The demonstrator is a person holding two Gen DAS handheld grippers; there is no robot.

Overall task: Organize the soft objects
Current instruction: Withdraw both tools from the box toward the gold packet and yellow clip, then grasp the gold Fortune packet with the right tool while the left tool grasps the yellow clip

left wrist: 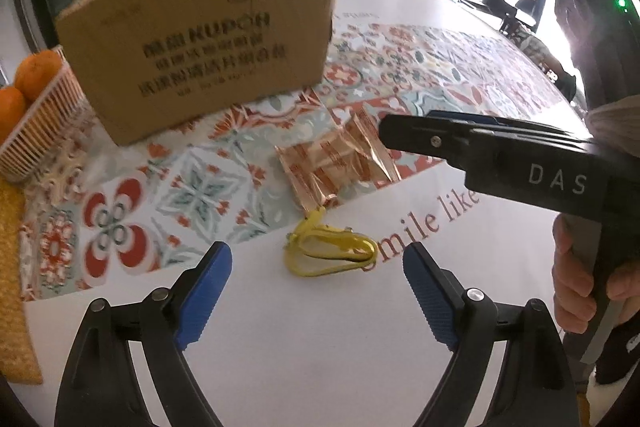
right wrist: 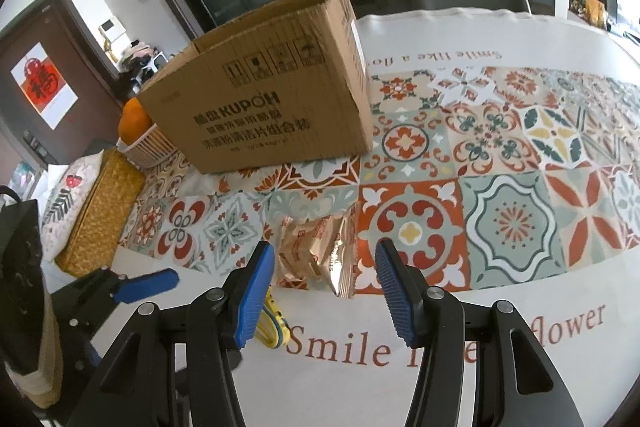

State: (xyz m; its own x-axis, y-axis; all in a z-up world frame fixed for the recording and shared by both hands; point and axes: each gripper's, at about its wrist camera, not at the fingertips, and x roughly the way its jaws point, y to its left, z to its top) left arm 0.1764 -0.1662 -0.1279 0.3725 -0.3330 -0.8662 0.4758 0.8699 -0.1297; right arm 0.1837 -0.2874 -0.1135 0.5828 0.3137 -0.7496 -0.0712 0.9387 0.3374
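Left to right in the left wrist view: the cardboard box (left wrist: 200,43) is standing at upper left on the tablecloth (left wrist: 460,59). The left gripper (left wrist: 318,283) is being held wide open and empty at bottom centre. The yellow band (left wrist: 332,251) is lying just ahead of it, between the lines of the two pads, long axis running left-right across the frame. The snack packets (left wrist: 332,167) are lying beyond the band, toward centre. The right gripper (left wrist: 384,137) is reaching in from the right, tip beside the packets. In the right wrist view, the right gripper (right wrist: 326,291) is being held partly open, nothing gripped, packets (right wrist: 320,251) straight ahead between its pads. Judged: left is nearer the band, right nearer the packets.
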